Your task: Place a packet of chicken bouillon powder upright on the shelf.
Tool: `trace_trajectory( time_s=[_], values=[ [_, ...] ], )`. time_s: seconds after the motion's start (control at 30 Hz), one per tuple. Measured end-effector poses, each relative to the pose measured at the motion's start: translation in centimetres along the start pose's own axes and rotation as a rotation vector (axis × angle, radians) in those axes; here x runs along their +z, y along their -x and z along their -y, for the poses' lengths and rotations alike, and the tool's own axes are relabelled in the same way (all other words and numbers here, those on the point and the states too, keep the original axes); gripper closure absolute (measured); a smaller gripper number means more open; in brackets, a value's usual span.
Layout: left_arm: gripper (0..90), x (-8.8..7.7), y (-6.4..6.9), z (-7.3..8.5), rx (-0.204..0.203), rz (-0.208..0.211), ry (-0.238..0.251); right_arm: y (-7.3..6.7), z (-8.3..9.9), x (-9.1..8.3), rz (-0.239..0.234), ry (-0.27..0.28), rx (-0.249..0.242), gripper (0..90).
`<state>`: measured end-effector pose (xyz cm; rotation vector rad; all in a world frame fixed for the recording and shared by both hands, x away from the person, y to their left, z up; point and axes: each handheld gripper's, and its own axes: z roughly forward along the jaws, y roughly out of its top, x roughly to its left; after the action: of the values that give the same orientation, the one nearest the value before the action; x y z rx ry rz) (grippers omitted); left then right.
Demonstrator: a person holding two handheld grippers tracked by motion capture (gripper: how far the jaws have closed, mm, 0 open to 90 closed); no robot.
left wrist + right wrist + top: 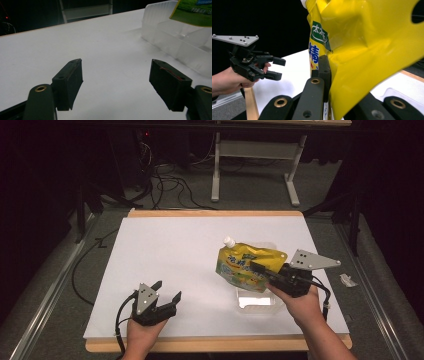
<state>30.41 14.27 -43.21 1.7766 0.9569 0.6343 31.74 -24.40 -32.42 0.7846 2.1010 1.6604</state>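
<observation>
Pouch: yellow soft plastic pouch [248,265] with a small white cap at its top corner and green and blue print on the front; it is up in the air over the right part of the tabletop, tilted, above and partly in front of the clear tub; in the right gripper view the yellow pouch [367,50] is very close, creased, and squeezed between the black jaws

Right tool: black two-jaw tool [267,272] with a grey three-cornered plate on top, held in the person's right hand [300,307]; its jaws are clamped on the lower edge of the pouch

Left tool: black two-jaw tool [167,292] with a grey plate, held in the person's left hand [142,332] near the front left of the tabletop; its jaws are spread wide apart with nothing between them; in the left gripper view the tool [116,83] hangs just over the white top; in the right gripper view it [277,68] is farther off at the left, well apart from the pouch

Tub: clear plastic tub [255,301] sits on the tabletop just beside the right hand; its frosted wall [172,37] is ahead of the left tool, at the right

Tabletop: flat white tabletop [190,250] with a light wooden edge

Floor: grey floor behind, with black cables [167,182] and the legs of a grey metal stand [255,162]
</observation>
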Motion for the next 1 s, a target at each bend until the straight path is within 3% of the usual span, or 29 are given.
trace_trajectory(
  time_s=[0.5, 1.0],
  values=[
    [27.2, 0.1, 0.0, 0.1, 0.003, 0.012, -0.005, 1.2, 0.5, -2.4, 0.044, 0.006, 0.021, 90.0],
    [27.2, 0.2, 0.1, 0.1, 0.009, 0.016, -0.012, 1.5, 0.8, -3.5, 0.070, 0.007, 0.014, 90.0]
  ],
)
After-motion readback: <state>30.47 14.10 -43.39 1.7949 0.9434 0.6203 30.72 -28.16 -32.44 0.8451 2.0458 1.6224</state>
